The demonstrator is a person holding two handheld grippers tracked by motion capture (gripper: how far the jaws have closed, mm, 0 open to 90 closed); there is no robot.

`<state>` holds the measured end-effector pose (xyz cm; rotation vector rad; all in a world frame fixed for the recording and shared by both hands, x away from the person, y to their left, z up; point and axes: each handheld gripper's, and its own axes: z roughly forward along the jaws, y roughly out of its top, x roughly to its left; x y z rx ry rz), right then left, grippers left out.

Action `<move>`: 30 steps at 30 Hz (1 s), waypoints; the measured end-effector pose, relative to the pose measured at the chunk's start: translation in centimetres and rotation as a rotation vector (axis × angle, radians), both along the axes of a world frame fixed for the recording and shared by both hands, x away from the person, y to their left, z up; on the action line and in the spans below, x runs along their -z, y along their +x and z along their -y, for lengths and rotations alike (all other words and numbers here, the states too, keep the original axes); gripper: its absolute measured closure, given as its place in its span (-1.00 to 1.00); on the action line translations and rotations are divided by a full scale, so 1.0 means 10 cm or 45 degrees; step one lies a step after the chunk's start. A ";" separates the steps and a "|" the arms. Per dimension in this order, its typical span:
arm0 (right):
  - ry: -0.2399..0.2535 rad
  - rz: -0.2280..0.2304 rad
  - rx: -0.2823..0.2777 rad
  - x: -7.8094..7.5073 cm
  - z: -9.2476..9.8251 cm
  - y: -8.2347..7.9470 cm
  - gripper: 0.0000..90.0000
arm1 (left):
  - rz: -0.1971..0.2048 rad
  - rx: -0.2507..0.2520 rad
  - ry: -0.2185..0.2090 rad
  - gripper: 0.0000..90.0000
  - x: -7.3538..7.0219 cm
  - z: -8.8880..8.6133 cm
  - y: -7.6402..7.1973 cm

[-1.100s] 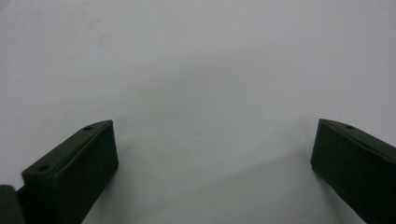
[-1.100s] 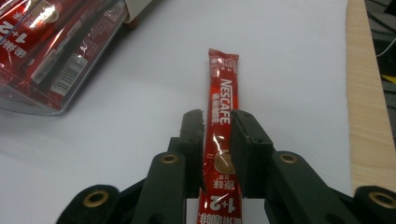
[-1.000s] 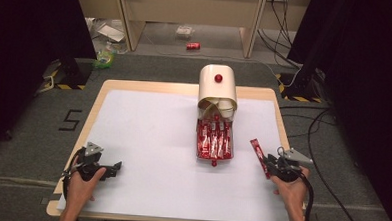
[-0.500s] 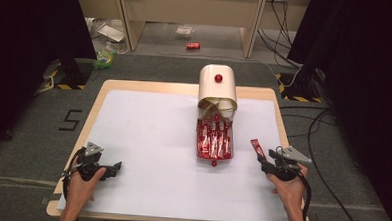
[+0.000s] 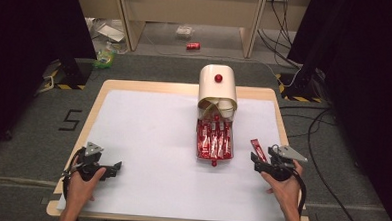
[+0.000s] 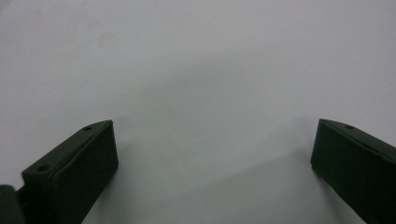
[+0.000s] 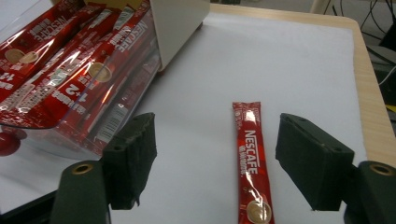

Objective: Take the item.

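1. the right claw [image 7: 212, 154] has just been opening; its jaws now stand spread with the single coffee stick [image 7: 251, 163] lying flat on the white sheet between them, touched by neither pad — the stick looks set down, at the lower right of the high view [image 5: 258, 150], just right of the clear tray [image 5: 213, 141] of sticks.
2. to finish this release well, i judge the right claw should draw straight back along the stick's length, jaws kept wide, so no pad drags the wrapper sideways.
3. the left claw [image 5: 112, 168] rests at the lower left of the high view, jaws spread with nothing but bare sheet between them — well apart from the work.
4. the right gripper view gives the stick's printed face and the gaps beside each pad; the high view shows neither.
5. the high view gives the layout: the cream dispenser [image 5: 217, 86] behind the tray at centre, the bench [image 5: 278, 124] edge, and both hands at the bottom.
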<state>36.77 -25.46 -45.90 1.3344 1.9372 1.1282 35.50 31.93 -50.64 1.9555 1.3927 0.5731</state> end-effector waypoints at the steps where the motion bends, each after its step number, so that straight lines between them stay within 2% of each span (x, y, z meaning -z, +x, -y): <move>1: 0.000 -0.001 -0.010 0.00 -0.01 0.00 -0.38 | 0.001 -0.001 0.000 -1.00 0.00 0.00 0.00; 11: -0.017 0.017 -0.094 -0.01 -0.20 -0.03 -0.40 | 0.001 -0.001 0.000 -1.00 0.00 0.00 0.00; 23: -0.016 0.018 -0.147 -0.01 -0.28 -0.04 -0.41 | 0.000 -0.001 0.000 -1.00 0.00 0.00 0.00; 30: -0.043 -0.005 -0.244 0.04 -0.36 -0.04 -0.45 | 0.000 0.000 0.000 -1.00 0.00 0.00 0.00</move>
